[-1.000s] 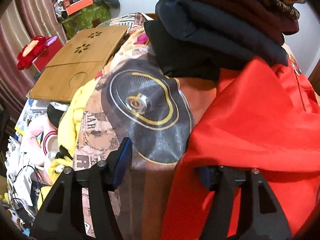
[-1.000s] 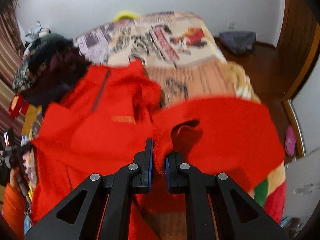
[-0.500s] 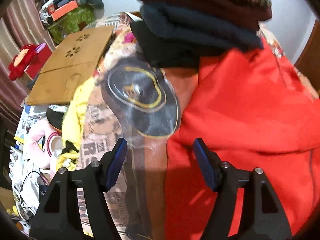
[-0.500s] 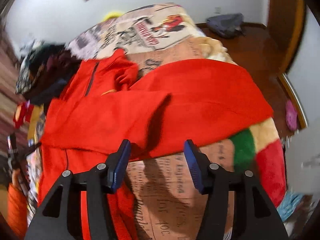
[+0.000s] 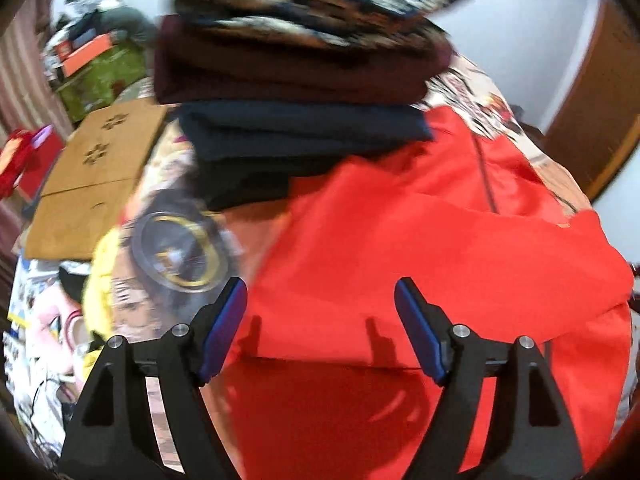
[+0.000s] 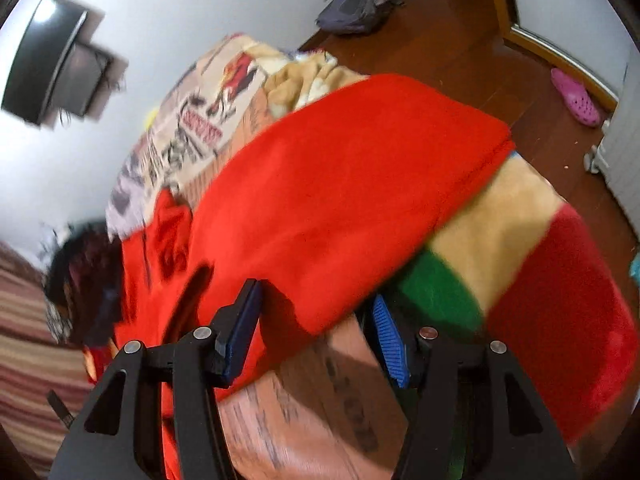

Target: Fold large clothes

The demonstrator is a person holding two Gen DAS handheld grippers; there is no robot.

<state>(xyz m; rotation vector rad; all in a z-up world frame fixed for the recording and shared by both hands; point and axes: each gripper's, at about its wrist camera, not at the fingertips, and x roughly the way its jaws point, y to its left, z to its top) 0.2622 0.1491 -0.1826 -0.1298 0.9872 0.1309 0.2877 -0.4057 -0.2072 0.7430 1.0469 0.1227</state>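
A large red garment (image 5: 420,240) lies spread on the bed, with one part folded across it (image 6: 340,184). My left gripper (image 5: 320,286) hovers over its near left part; its jaws are opening and nothing is between them. My right gripper (image 6: 316,292) is open just above the lower edge of the folded red flap, and its blue pads (image 6: 240,328) press on nothing. A dark zip line (image 5: 486,176) runs down the garment's far part.
A stack of folded dark and patterned clothes (image 5: 296,92) sits just beyond the red garment. A wooden board (image 5: 100,168) and clutter lie to the left. A striped plush blanket (image 6: 520,260) hangs at the bed's right edge, above a wooden floor (image 6: 460,32).
My right gripper let go of the red fabric it pinched, opened, rolled and dropped lower; the flap now lies across the garment. My left gripper widened and rose toward the garment's middle.
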